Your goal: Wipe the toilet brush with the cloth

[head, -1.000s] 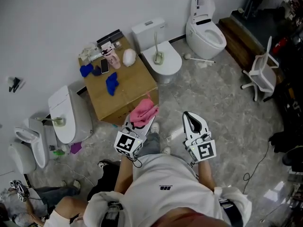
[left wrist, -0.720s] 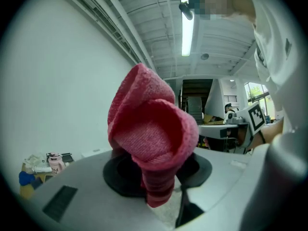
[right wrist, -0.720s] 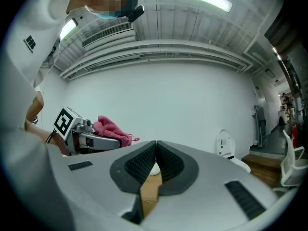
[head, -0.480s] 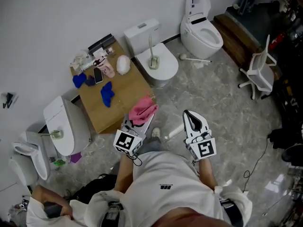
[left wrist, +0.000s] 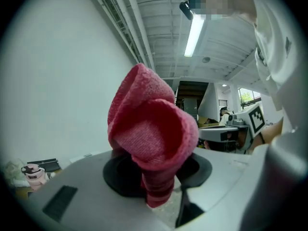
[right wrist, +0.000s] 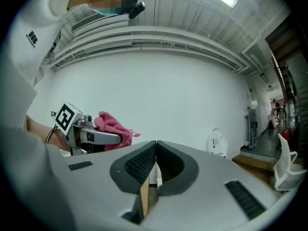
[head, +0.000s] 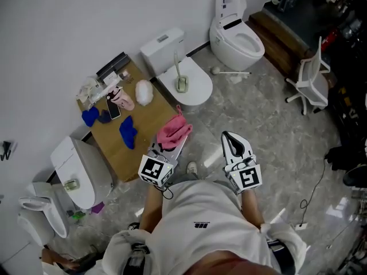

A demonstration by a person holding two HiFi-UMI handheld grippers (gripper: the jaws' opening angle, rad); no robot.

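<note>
In the head view my left gripper (head: pixel 172 144) is shut on a pink cloth (head: pixel 174 129), which bunches up above its tips. The left gripper view shows the cloth (left wrist: pixel 151 138) pinched between the jaws and filling the middle of the picture. My right gripper (head: pixel 233 144) is shut with nothing in it; its ribbed pads (right wrist: pixel 144 163) meet in the right gripper view. A toilet brush (head: pixel 179 73) stands upright in its holder on the closed lid of a white toilet (head: pixel 195 90), ahead of both grippers. Both grippers are held level, well short of it.
A wooden table (head: pixel 143 125) with blue cloths (head: pixel 127 132), a phone and bottles stands at the left. Another toilet (head: pixel 236 34) with its lid up is at the back right, with a second brush (head: pixel 229 72) on the floor. A white chair (head: pixel 310 76) stands to the right.
The person has stepped toward the toilet with the brush, so it and the table sit nearer and further left in the view. Both grippers kept their grip and pose.
</note>
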